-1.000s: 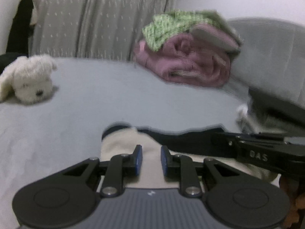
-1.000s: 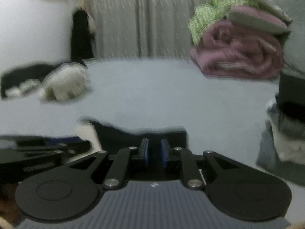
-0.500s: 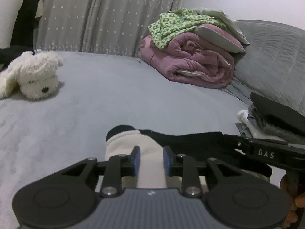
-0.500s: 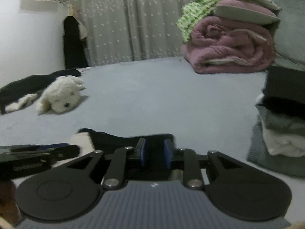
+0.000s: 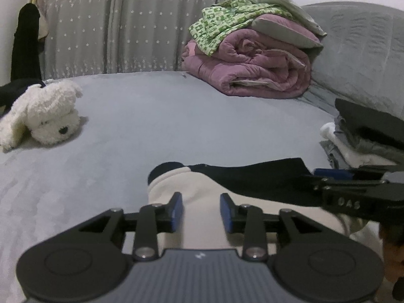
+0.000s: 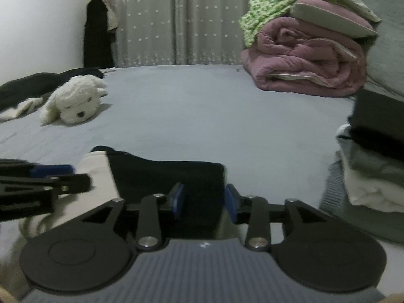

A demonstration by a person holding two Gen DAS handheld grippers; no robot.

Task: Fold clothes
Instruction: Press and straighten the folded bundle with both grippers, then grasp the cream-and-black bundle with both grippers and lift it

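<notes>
Left wrist view: the left gripper sits low over the cream part of a cream-and-black garment lying flat on the grey bed. Its blue-padded jaws stand spread with cloth showing between them, wider apart than half a second ago, when they were nearly pinched on the fabric. To its right the right gripper reaches in over the black half of the same garment.

In the right wrist view, the right gripper is likewise parted, its pads straddling the black panel near the garment's right edge; a second ago they were almost together. The left gripper shows at the left border over the cream section. The garment itself lies where it did, and the blur of the earliest frames is gone.

Just right of the garment stands a stack of folded clothes, dark on top, grey and white beneath. Farther off to the left a white plush dog lies on its side beside a dark garment. At the far right a rolled pink comforter carries a green patterned cloth and a pillow. Behind hangs a star-dotted grey curtain.
</notes>
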